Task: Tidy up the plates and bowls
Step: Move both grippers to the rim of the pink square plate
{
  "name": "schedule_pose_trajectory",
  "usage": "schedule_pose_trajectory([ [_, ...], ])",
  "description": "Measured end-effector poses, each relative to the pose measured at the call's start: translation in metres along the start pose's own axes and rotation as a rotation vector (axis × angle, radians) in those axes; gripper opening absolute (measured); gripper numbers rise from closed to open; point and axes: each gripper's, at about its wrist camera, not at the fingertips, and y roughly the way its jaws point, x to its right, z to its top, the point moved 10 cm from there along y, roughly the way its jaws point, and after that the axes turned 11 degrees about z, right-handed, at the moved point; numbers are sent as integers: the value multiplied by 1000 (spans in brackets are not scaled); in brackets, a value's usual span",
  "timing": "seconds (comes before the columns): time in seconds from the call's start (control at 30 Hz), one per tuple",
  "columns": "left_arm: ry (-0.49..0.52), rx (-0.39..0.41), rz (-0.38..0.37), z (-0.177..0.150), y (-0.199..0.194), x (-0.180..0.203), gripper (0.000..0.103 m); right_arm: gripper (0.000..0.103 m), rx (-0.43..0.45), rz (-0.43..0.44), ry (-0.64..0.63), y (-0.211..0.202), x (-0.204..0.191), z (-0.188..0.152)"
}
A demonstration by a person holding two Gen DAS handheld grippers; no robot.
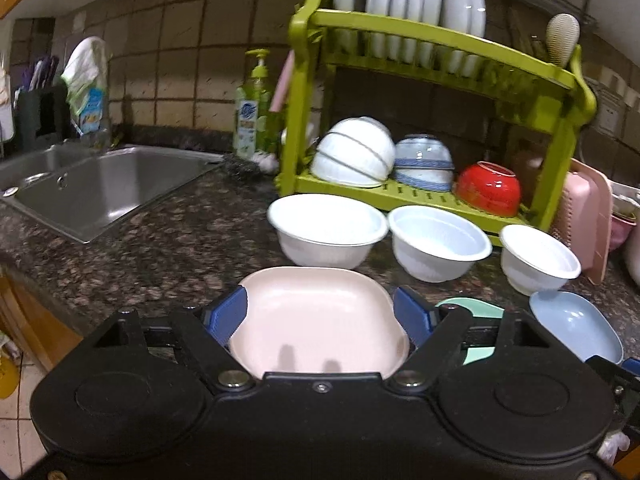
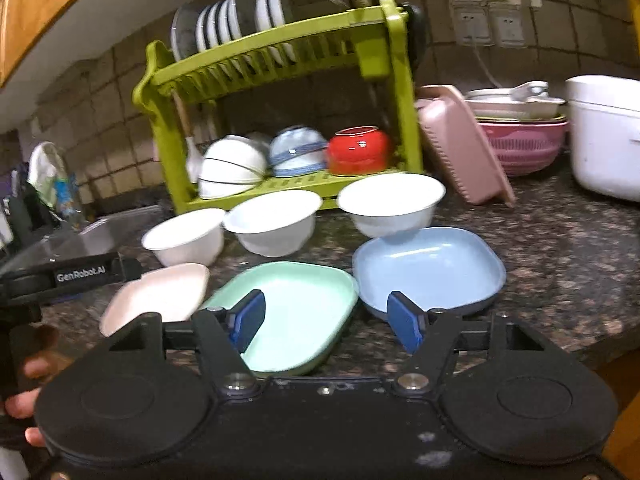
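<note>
You are standing in a home kitchen. A speckled dark granite counter point(image 1: 152, 236) runs under a tiled wall, with a steel sink point(image 1: 100, 196) at far left and a bottle of dish soap point(image 1: 253, 112) beside it. A green two-tier dish rack point(image 1: 440, 196) holds plates above and bowls below; at far right stand a pink colander point(image 2: 524, 144) and a white rice cooker point(image 2: 604, 136).

Left hand-held gripper point(image 1: 320, 316) spread wide around pink plate point(image 1: 316, 320) on countertop point(image 1: 160, 232).
</note>
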Motion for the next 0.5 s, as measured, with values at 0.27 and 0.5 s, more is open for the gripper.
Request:
schedule_pose_trajectory([
  [0.27, 65, -22, 15, 12, 9, -16, 80, 72, -80, 97, -127, 27, -37, 12],
  [0.5, 126, -27, 28, 15, 13, -25, 80, 61, -102, 140, -160, 48, -49, 34],
])
